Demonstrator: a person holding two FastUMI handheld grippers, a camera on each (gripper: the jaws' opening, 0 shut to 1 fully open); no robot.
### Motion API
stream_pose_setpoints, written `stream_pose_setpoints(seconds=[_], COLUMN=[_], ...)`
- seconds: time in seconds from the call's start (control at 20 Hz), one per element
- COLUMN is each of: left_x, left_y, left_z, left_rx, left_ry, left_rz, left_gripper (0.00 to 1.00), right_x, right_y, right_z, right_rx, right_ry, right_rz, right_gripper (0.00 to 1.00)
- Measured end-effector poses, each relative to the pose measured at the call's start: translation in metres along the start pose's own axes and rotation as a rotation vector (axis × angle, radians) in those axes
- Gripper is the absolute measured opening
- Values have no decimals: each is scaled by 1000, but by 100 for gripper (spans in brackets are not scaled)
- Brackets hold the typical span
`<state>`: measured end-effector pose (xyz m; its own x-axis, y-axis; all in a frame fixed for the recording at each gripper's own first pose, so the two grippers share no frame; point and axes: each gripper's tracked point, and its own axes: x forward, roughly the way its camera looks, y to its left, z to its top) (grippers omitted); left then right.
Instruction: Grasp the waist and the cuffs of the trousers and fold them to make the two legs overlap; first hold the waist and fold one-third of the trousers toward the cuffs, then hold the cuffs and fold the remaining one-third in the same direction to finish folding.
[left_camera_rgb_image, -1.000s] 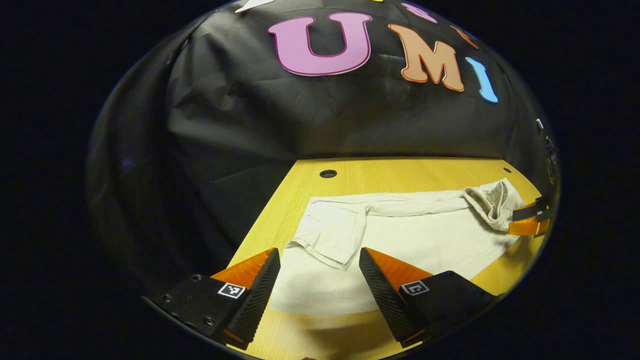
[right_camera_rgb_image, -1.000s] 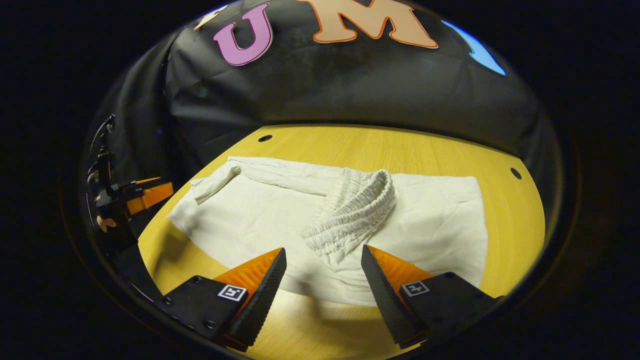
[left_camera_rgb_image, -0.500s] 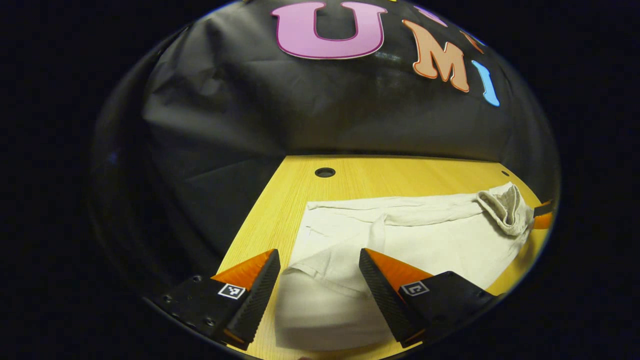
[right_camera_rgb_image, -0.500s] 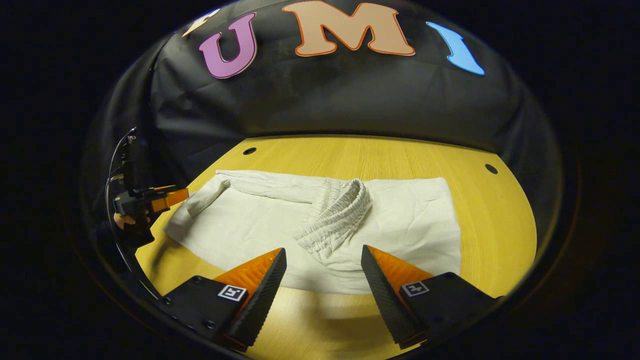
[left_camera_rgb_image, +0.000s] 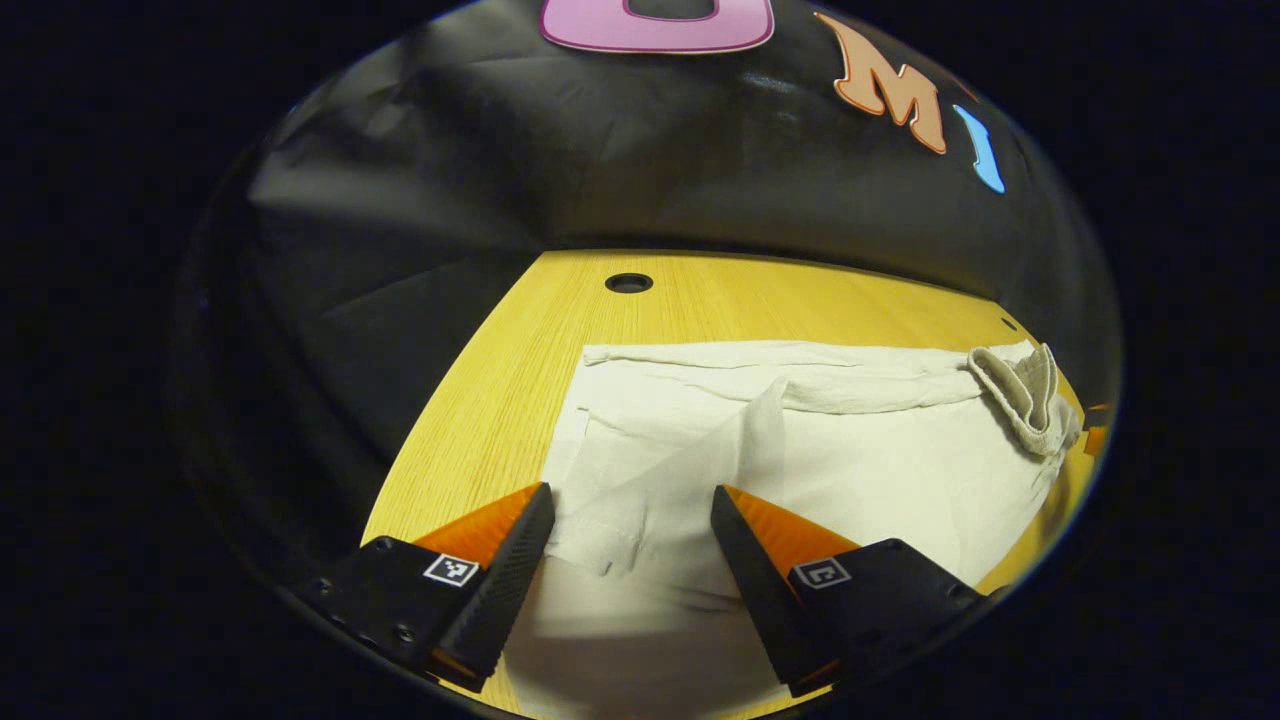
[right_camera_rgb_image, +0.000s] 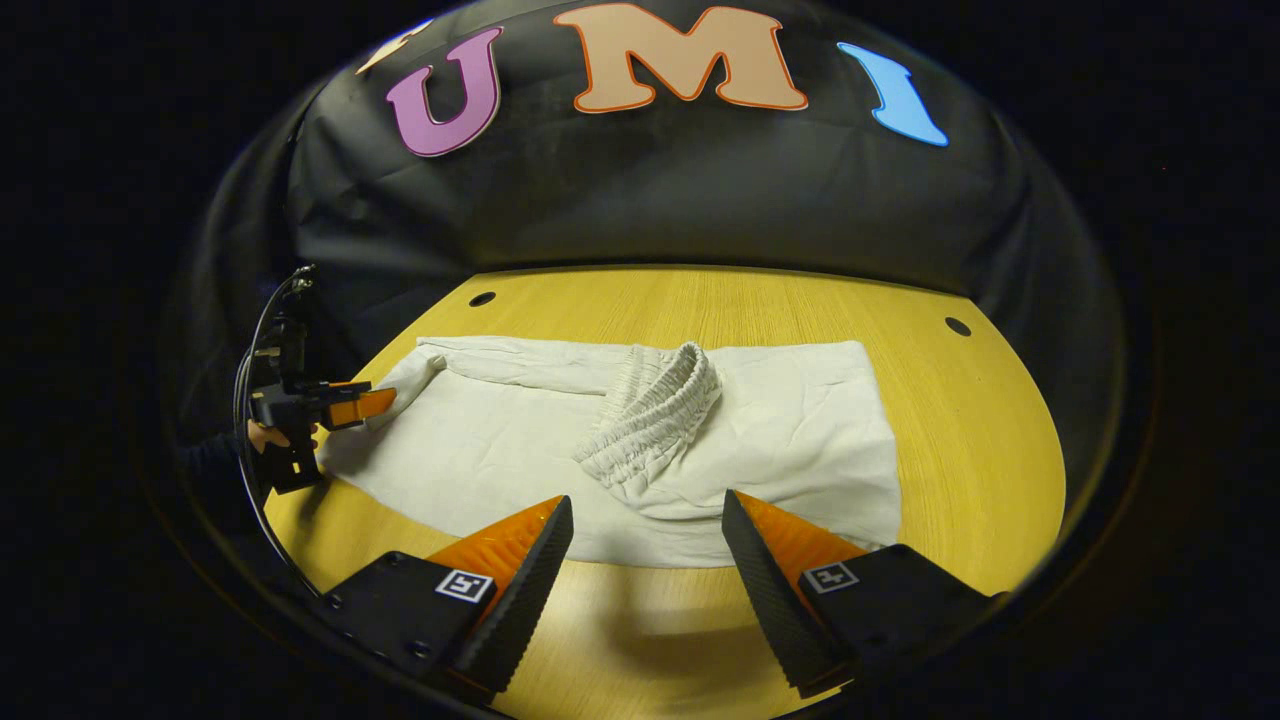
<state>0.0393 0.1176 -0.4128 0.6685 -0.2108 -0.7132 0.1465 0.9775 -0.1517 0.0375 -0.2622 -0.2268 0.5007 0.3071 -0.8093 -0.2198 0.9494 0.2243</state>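
Observation:
The off-white trousers (right_camera_rgb_image: 770, 430) lie flat on the yellow wooden table (right_camera_rgb_image: 980, 420), with the elastic waistband (right_camera_rgb_image: 655, 415) folded over onto their middle. My right gripper (right_camera_rgb_image: 648, 510) is open just short of the cloth's near edge, with the waistband ahead of it. My left gripper (left_camera_rgb_image: 630, 540) is open low over the cuff end (left_camera_rgb_image: 640, 480), and a turned-over flap of cloth lies between its fingers. From there the waistband (left_camera_rgb_image: 1025, 395) sits far right. In the right gripper view the left gripper (right_camera_rgb_image: 345, 405) is at the cuff (right_camera_rgb_image: 420, 368), held by a hand (right_camera_rgb_image: 265, 436).
Round holes are cut in the table at the back left (right_camera_rgb_image: 482, 298) and back right (right_camera_rgb_image: 957, 326); one hole (left_camera_rgb_image: 628, 283) lies beyond the cuff end. The black cloth wall stands close behind the table. Bare wood runs along the right of the trousers.
My left gripper has moved forward and down onto the cuff end, so cloth now lies between its open fingers. My right gripper has drawn back a little from the waistband.

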Motion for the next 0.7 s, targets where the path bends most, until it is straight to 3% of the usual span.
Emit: stream_pose_setpoints(seconds=[0.1,0.2,0.25,0.35,0.4,0.55,0.6,0.7], left_x=[-2,2,2,3,4,3,1,-4], left_y=[-5,-17,-23,-30,-31,-31,-31,-34], left_z=[-1,-1,0,2,3,3,3,16], left_rx=[10,22,26,9,-1,5,-2,-15], left_ry=[10,19,20,13,11,54,81,68], left_rz=[-23,-53,-70,-87,-81,-70,-61,-52], left_gripper=[90,70,56,27,17,0,0,0], right_x=[0,2,2,0,0,-5,-8,-14], right_y=[-1,-3,-4,-7,-7,-12,-14,-20], right_z=[0,0,-1,-2,-4,-4,-3,1], right_rx=[2,1,0,5,9,24,23,20], right_ry=[0,-1,-1,-1,-3,-11,-17,-31], right_rz=[1,6,8,12,14,24,25,29], right_gripper=[92,97,92,92,92,92,97,92])
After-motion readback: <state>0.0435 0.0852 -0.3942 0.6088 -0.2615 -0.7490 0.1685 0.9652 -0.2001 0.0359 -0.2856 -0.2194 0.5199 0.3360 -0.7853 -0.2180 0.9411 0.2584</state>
